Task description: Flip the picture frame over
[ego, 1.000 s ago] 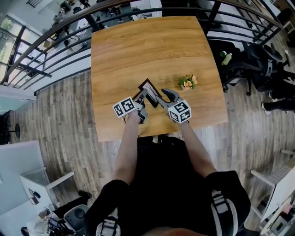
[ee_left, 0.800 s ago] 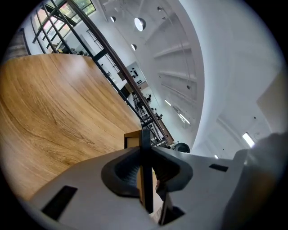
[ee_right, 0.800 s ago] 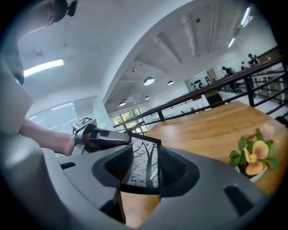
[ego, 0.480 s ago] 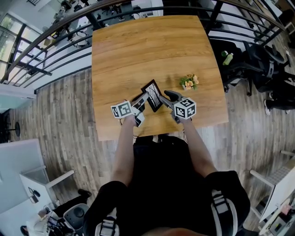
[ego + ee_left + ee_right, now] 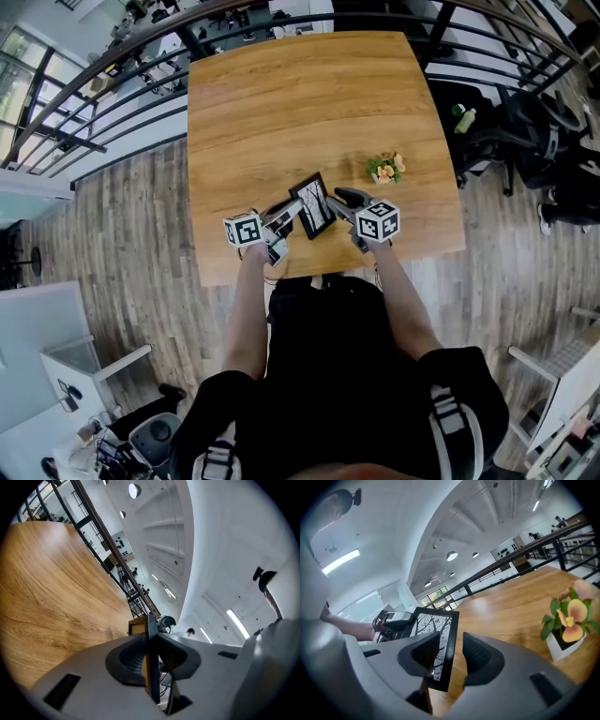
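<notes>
The picture frame, black-edged with a black-and-white tree print, is held up on edge above the wooden table near its front. My left gripper is shut on the frame's left edge. In the left gripper view the thin frame edge is pinched between both pads. My right gripper straddles the frame's right side. Its jaws have just been closing with the frame between them. A gap still shows between the frame and the right pad.
A small potted flower stands on the table just right of the frame. A dark metal railing runs round the table's far and left sides. Office chairs stand to the right on the wood floor.
The frame has tipped up and turned so its printed face shows more, and it has shifted toward the table's front edge. Both grippers have moved with it, the left cube sliding left.
</notes>
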